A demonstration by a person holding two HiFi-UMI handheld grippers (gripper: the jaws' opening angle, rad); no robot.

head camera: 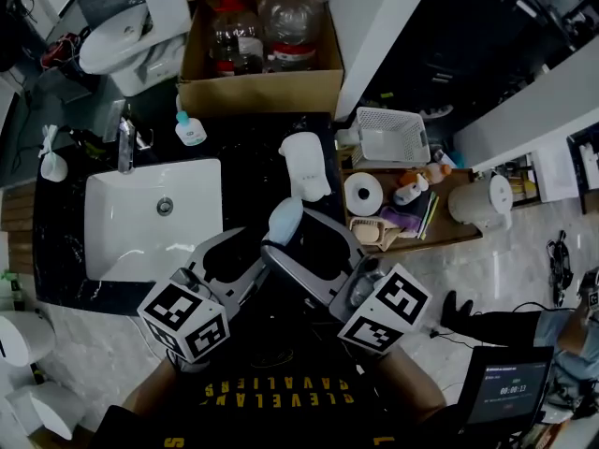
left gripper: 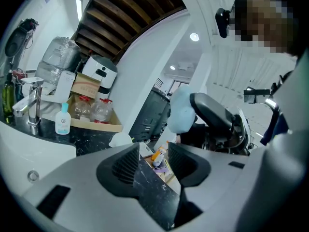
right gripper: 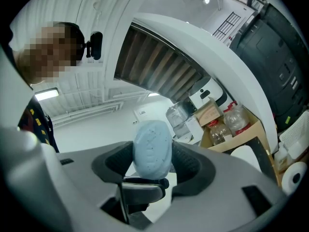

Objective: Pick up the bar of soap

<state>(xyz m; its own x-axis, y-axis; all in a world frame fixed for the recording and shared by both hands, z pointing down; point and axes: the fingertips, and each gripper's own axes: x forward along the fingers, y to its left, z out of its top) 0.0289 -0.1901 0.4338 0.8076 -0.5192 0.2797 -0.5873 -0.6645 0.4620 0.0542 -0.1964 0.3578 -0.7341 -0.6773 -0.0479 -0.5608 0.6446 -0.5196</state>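
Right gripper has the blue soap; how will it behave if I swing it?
The soap looks smooth and rounded, so it may slip, since the right gripper pinches only its lower part. It seems stiff: no bending shows between the jaws.

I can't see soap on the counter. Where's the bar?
Head view centre: the soap bar sits clamped in the right gripper, above the counter beside the sink.

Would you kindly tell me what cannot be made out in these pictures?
- Lower end of the soap: right gripper view, hidden behind the dark bracket of the right tool.
- Label on the bottle: head view, too small to read.
- Front right corner of the counter: head view, covered by the left tool and right tool.
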